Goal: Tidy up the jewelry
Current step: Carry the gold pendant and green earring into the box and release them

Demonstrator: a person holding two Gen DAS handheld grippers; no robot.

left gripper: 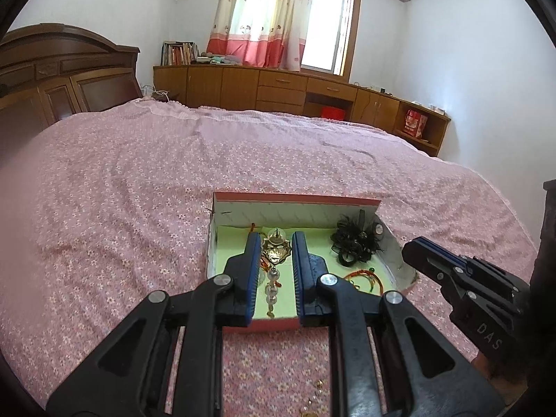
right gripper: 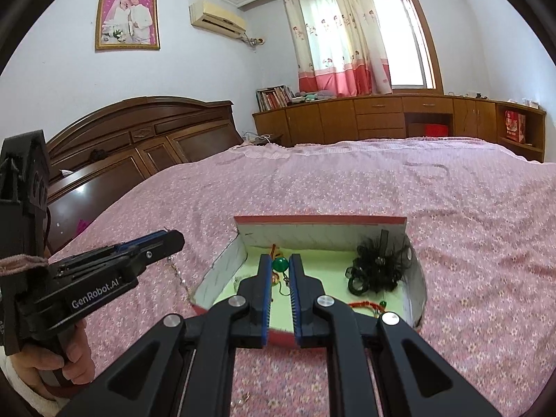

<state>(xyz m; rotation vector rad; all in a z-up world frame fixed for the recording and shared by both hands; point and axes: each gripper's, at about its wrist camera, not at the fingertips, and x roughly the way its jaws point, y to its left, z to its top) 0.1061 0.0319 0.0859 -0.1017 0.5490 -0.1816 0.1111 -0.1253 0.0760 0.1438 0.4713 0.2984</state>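
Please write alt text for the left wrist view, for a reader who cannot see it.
The left gripper hovers nearly shut over an open box on a pink floral bedspread. Inside lie a gold pendant with beads, black hair ties and a red cord. The right gripper enters from the right.

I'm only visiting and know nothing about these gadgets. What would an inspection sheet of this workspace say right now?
Surface: bed under a pink floral cover.
Job's things: open box with green lining holds a gold pendant with clear beads, black hair ties, red-orange cord; a bead chain hangs outside its left wall.
Clutter: small gold bits on the cover near the camera.
Grippers: left gripper and right gripper nearly shut, holding nothing, above the box.
Cables: nothing seen in the work area.
Surroundings: wooden headboard, cabinets, curtained window.
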